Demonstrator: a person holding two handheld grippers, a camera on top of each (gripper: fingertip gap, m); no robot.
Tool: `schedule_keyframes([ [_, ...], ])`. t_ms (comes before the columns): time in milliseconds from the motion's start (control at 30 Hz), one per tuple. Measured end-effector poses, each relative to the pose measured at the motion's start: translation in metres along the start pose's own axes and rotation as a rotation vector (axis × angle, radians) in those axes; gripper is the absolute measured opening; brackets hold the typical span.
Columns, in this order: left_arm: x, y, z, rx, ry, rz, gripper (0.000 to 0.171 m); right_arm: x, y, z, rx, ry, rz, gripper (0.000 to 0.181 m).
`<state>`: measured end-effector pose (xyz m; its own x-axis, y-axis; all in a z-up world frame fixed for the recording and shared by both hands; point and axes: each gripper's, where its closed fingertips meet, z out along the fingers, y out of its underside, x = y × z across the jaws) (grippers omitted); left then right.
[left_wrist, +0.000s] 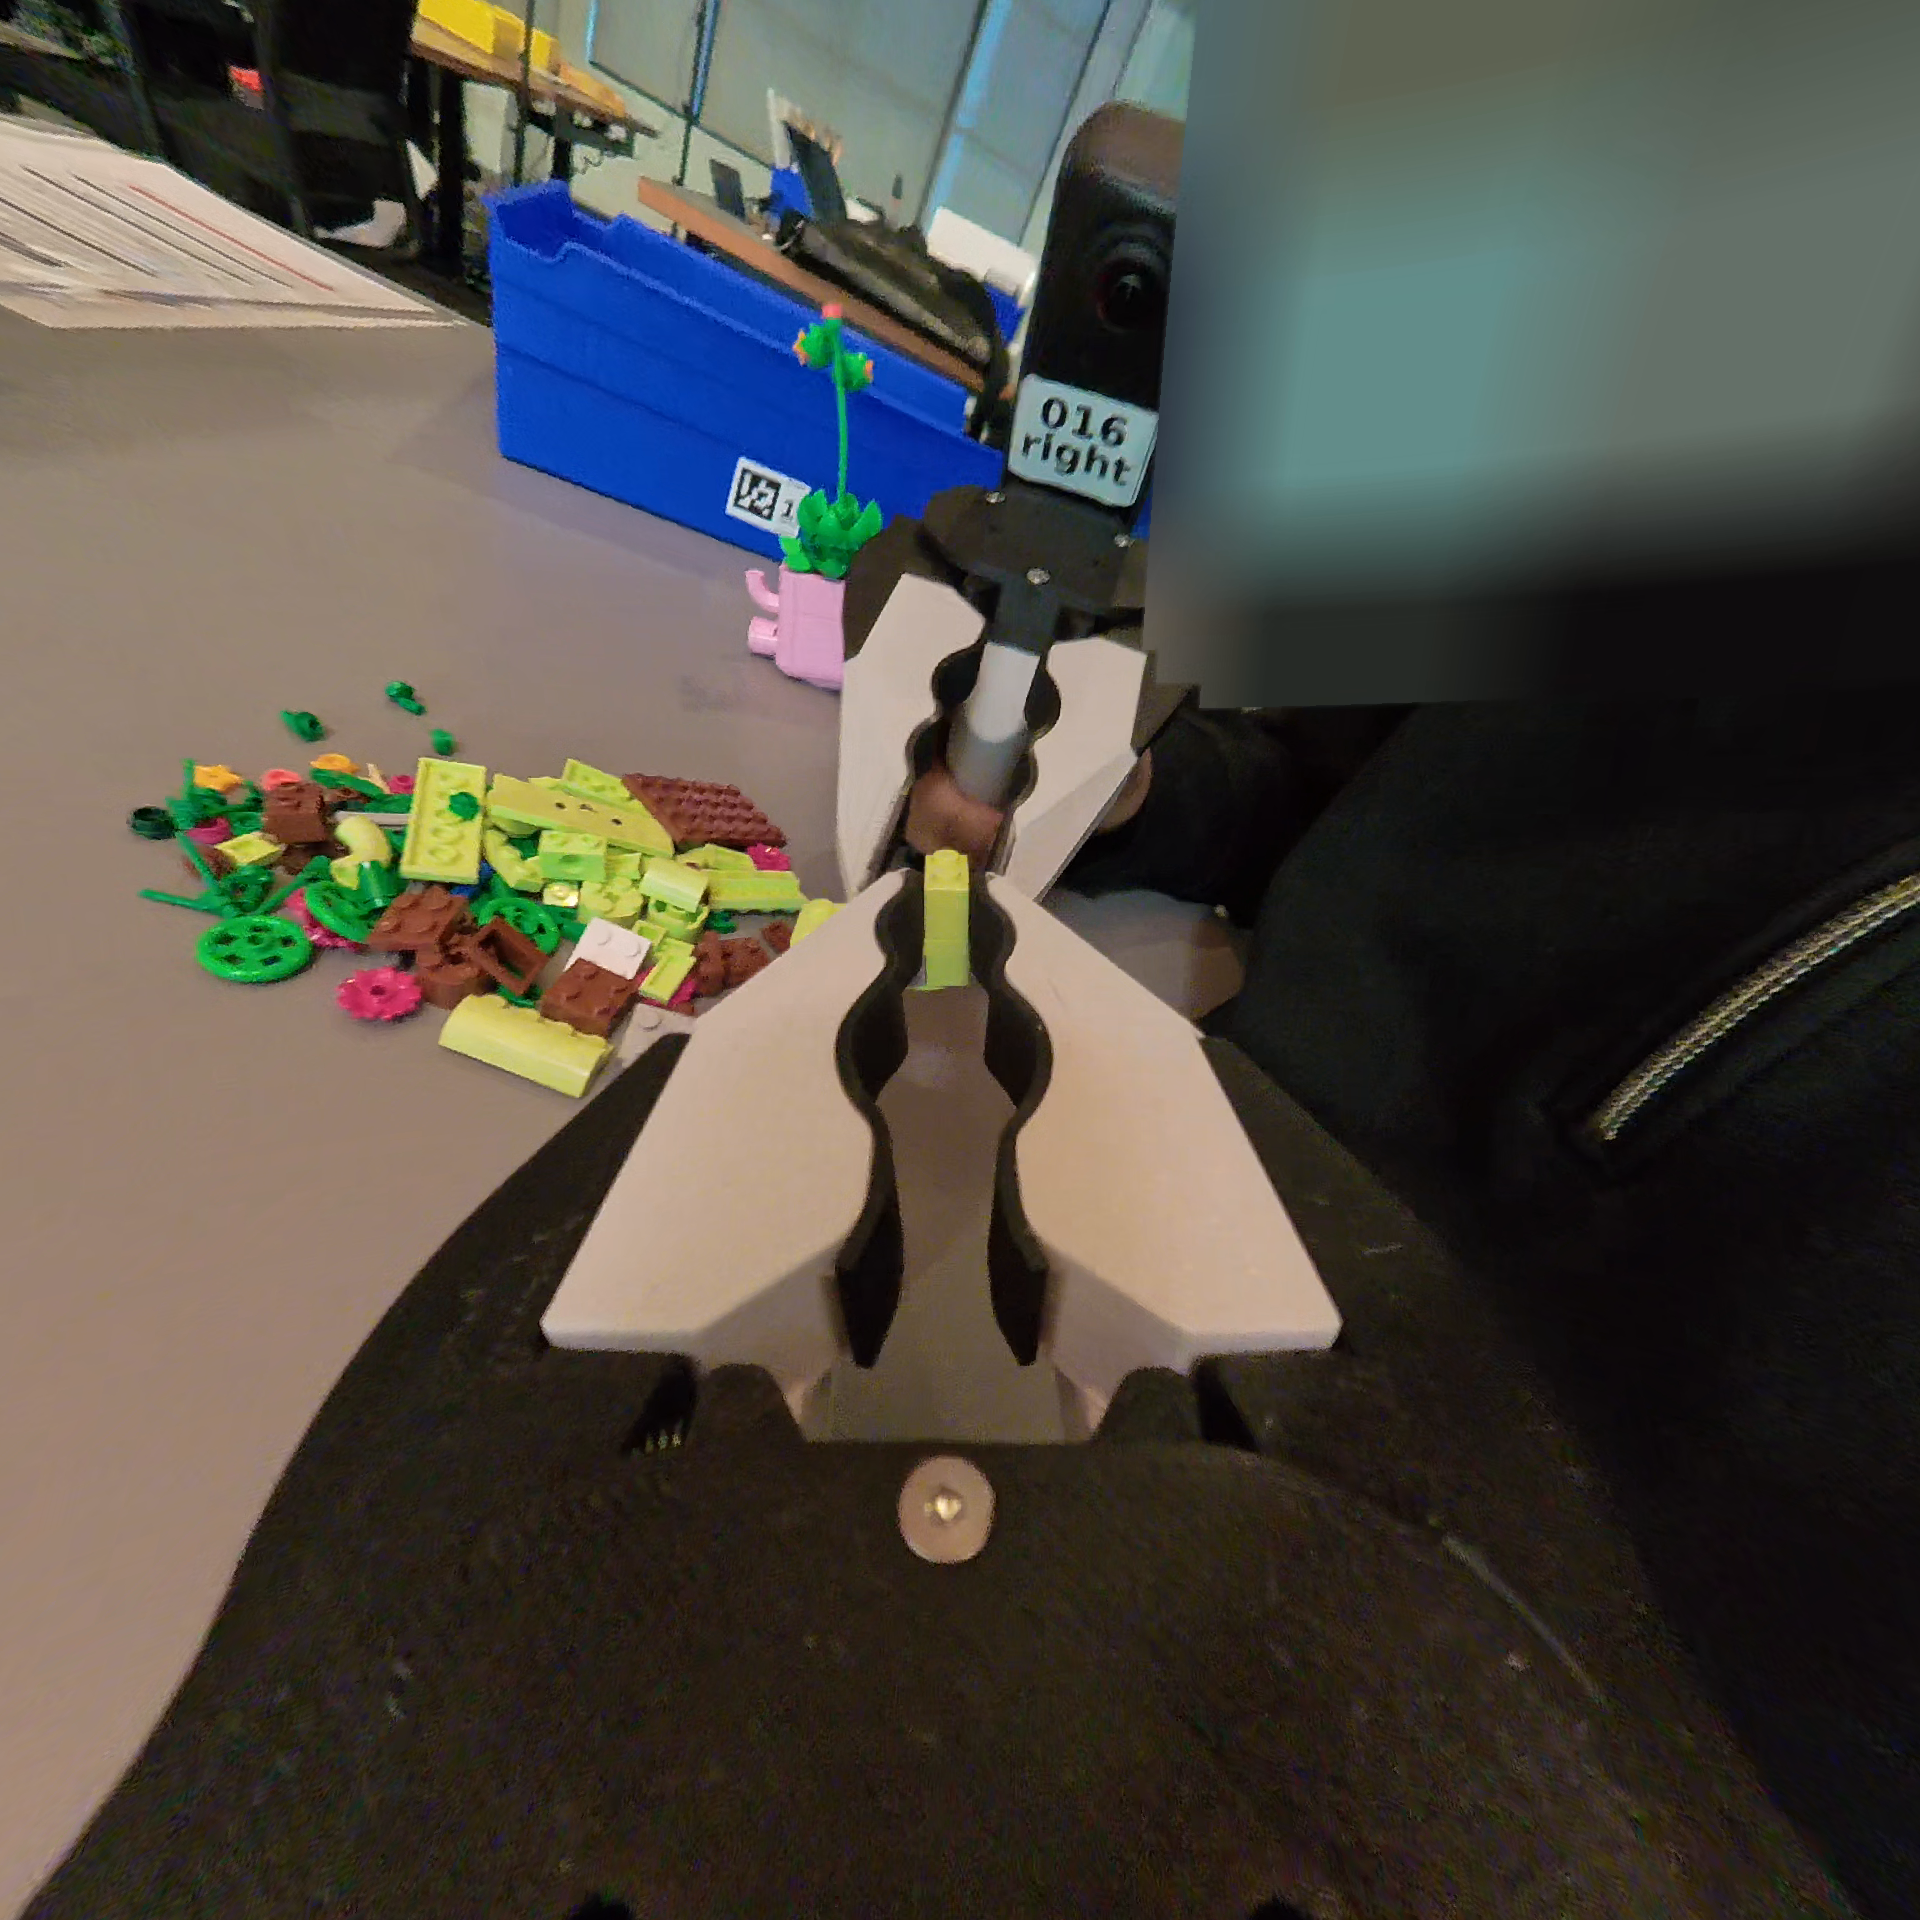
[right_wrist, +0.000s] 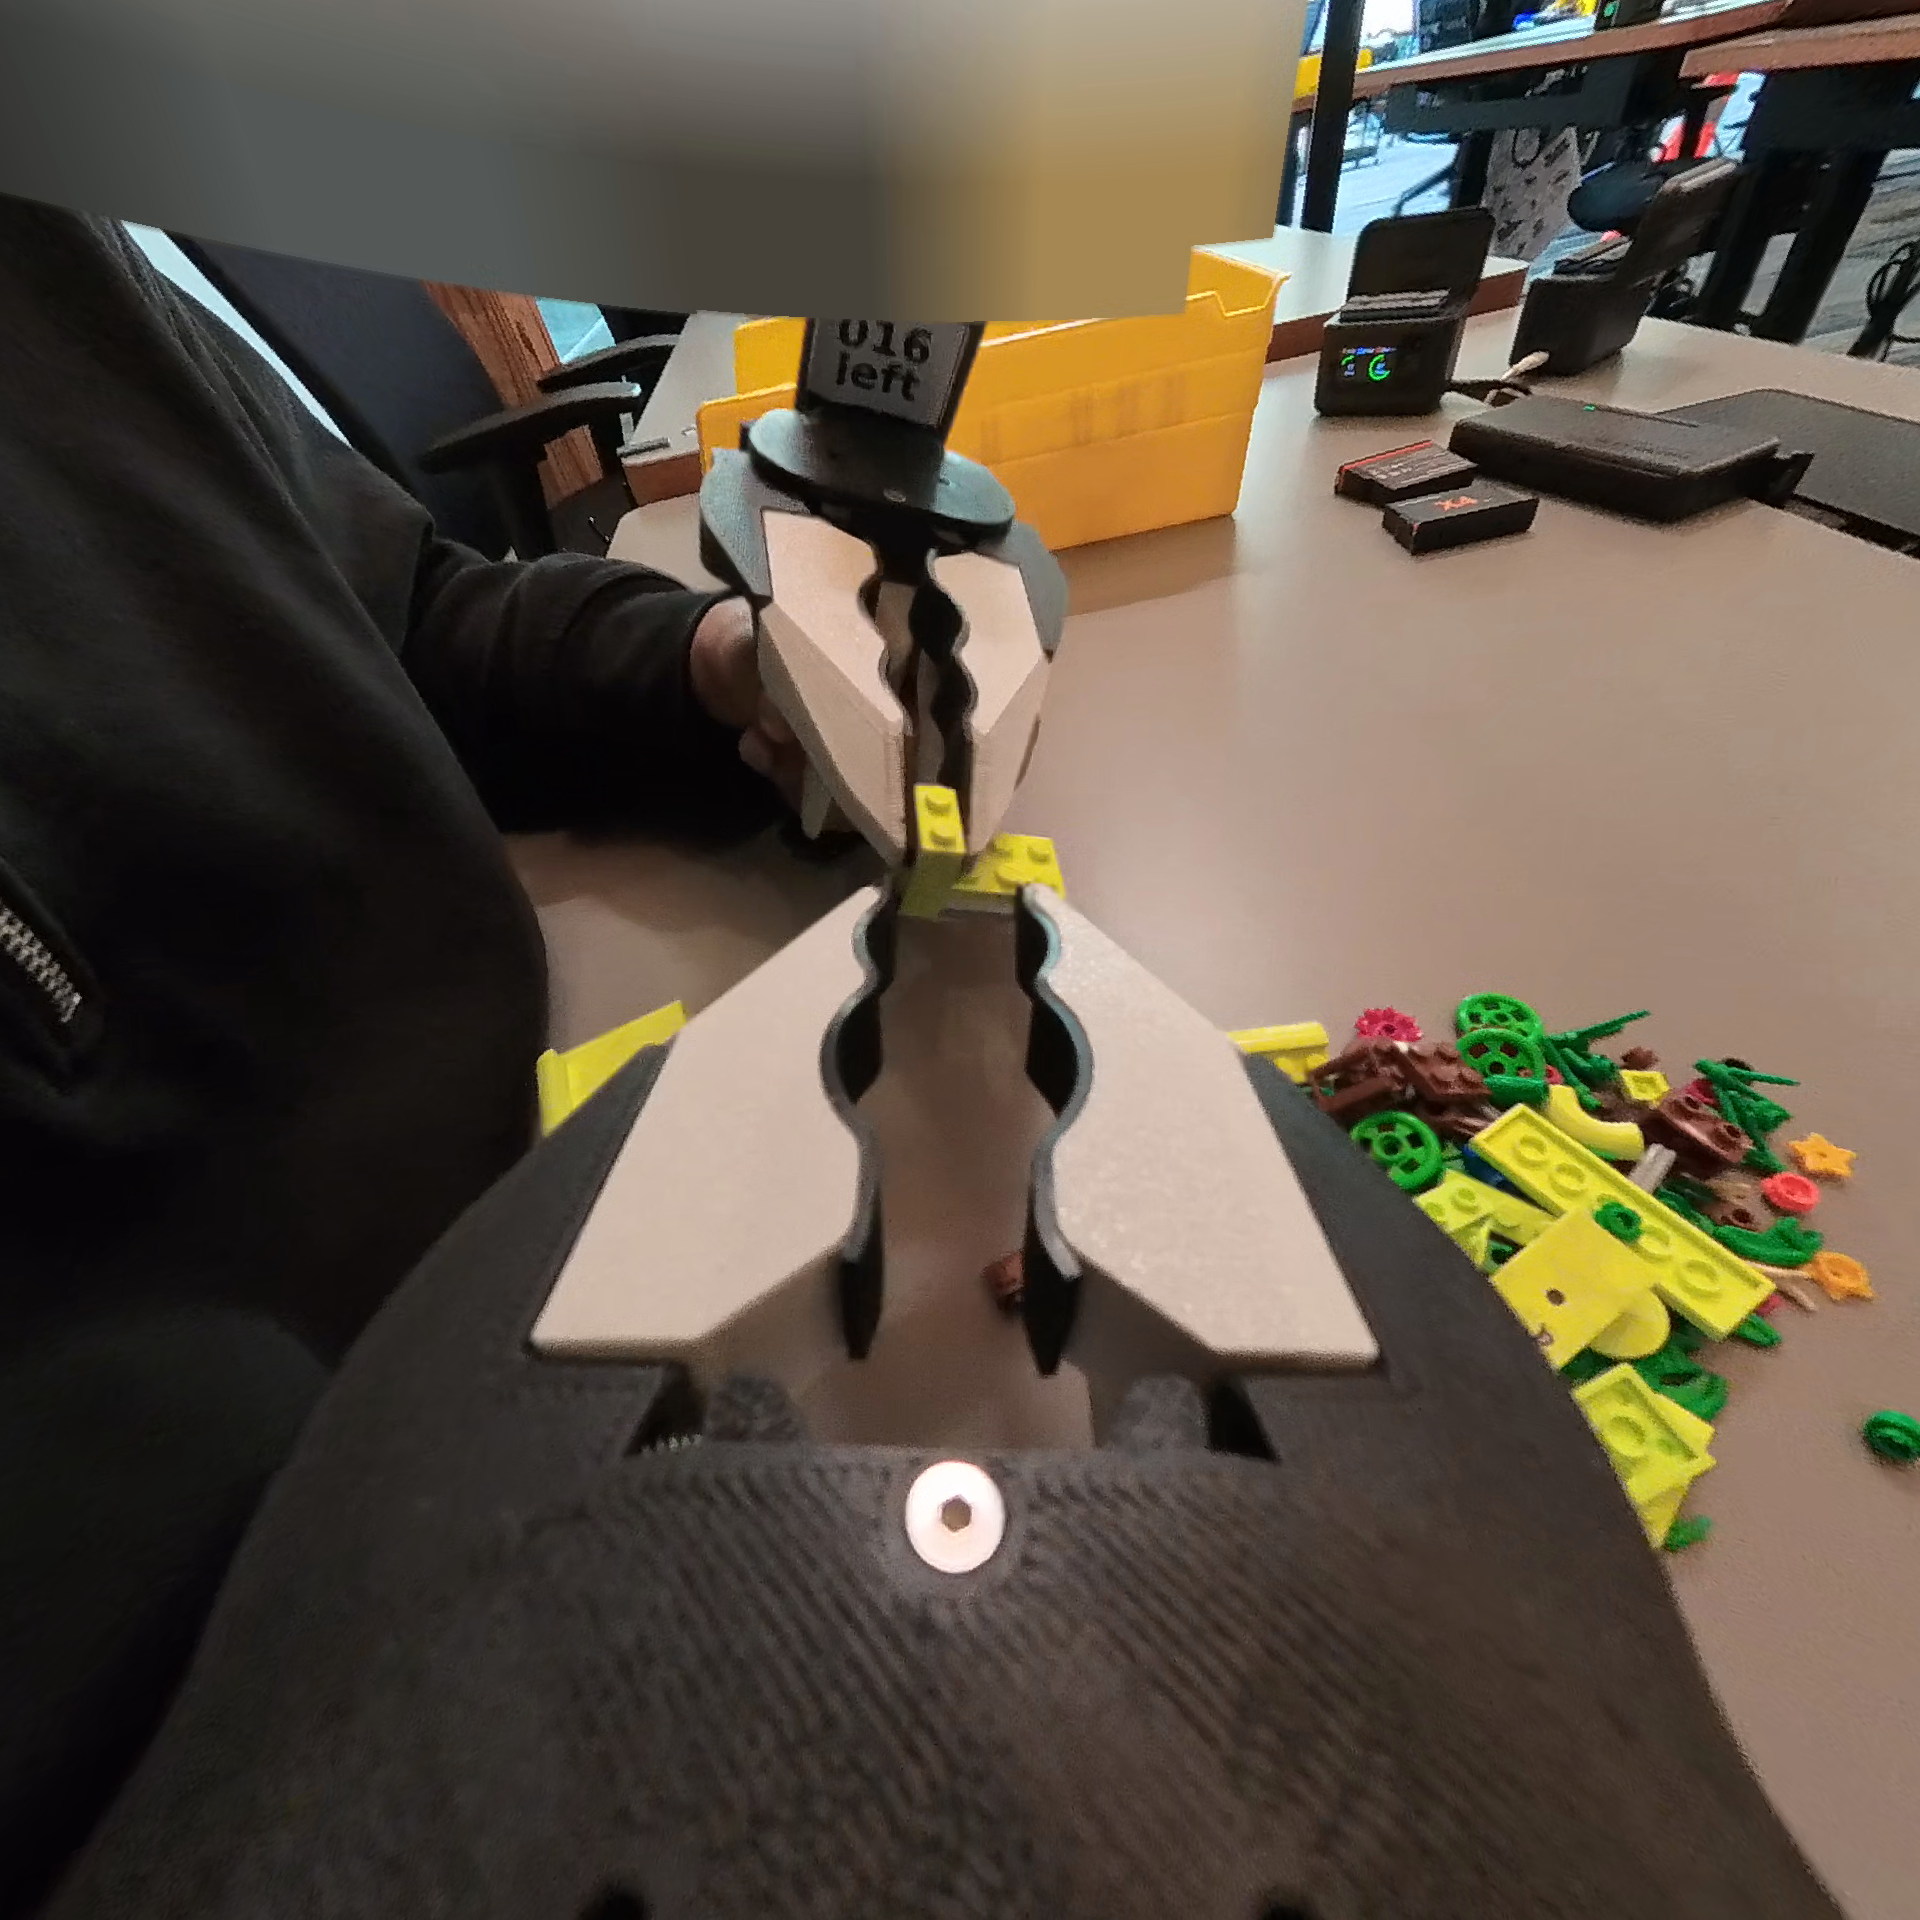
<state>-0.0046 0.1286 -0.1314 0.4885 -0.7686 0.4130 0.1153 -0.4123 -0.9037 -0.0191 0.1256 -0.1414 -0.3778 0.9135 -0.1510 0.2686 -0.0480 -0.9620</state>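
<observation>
My left gripper (left_wrist: 943, 891) is shut on a small lime-green brick (left_wrist: 945, 914), held upright at its fingertips. My right gripper (left_wrist: 940, 868) faces it tip to tip. In the right wrist view, my right gripper (right_wrist: 956, 902) is closed on a flat lime-green plate (right_wrist: 1018, 864). The left gripper (right_wrist: 935, 823) presses its small brick (right_wrist: 937, 831) against the plate's left end. Both are held above the grey table (right_wrist: 1351, 779), close to a person in a dark jacket (right_wrist: 260, 727).
A pile of loose lime, brown, green and pink bricks (left_wrist: 468, 894) lies to the left, also seen in the right wrist view (right_wrist: 1590, 1195). A pink pot with a green plant (left_wrist: 816, 613) stands before a blue bin (left_wrist: 644, 353). A yellow bin (right_wrist: 1122, 416) and black devices (right_wrist: 1610, 447) sit farther back. My left and right fingertips are right by each other.
</observation>
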Motion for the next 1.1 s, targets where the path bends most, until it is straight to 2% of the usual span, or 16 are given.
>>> schedule_keyframes([
  [67, 0.006, -0.005, 0.0, 0.043, 0.059, -0.056, 0.005, 0.003, -0.002, -0.001, 0.017, -0.002, 0.04, 0.038],
  [167, 0.011, -0.008, 0.001, 0.068, 0.114, -0.107, 0.005, 0.001, -0.005, -0.001, 0.038, -0.05, 0.117, 0.048],
  [233, 0.011, -0.005, 0.003, 0.058, 0.108, -0.098, 0.005, -0.003, -0.008, -0.002, 0.061, -0.099, 0.164, 0.036],
  [333, 0.012, -0.007, 0.003, 0.07, 0.105, -0.086, 0.005, -0.007, -0.008, -0.003, 0.065, -0.149, 0.207, 0.031],
  [400, 0.012, -0.009, 0.003, 0.085, 0.1, -0.088, 0.02, -0.009, -0.009, -0.004, 0.069, -0.167, 0.221, 0.03],
  [433, 0.01, -0.011, 0.002, 0.097, 0.086, -0.09, 0.038, -0.008, -0.009, -0.005, 0.076, -0.17, 0.227, 0.03],
  [533, 0.011, -0.015, -0.001, 0.117, 0.072, -0.055, 0.055, -0.005, -0.013, -0.008, 0.103, -0.178, 0.261, 0.03],
  [700, 0.002, -0.01, 0.001, 0.073, -0.051, 0.076, 0.052, 0.0, -0.018, -0.013, 0.157, -0.206, 0.349, 0.03],
  [800, -0.001, -0.015, -0.002, 0.085, -0.215, 0.337, 0.042, -0.002, -0.023, -0.013, 0.192, -0.269, 0.447, 0.03],
  [900, 0.011, -0.022, -0.003, 0.113, -0.317, 0.587, 0.032, -0.004, -0.03, -0.014, 0.243, -0.348, 0.563, 0.029],
  [967, 0.015, -0.017, 0.002, 0.083, -0.328, 0.647, 0.026, -0.006, -0.035, -0.014, 0.274, -0.392, 0.614, 0.029],
  [1033, 0.013, -0.015, 0.005, 0.071, -0.349, 0.651, 0.016, -0.011, -0.035, -0.011, 0.273, -0.43, 0.644, 0.03],
  [1100, 0.016, -0.016, 0.003, 0.084, -0.332, 0.646, 0.013, -0.013, -0.035, -0.011, 0.274, -0.457, 0.66, 0.03],
])
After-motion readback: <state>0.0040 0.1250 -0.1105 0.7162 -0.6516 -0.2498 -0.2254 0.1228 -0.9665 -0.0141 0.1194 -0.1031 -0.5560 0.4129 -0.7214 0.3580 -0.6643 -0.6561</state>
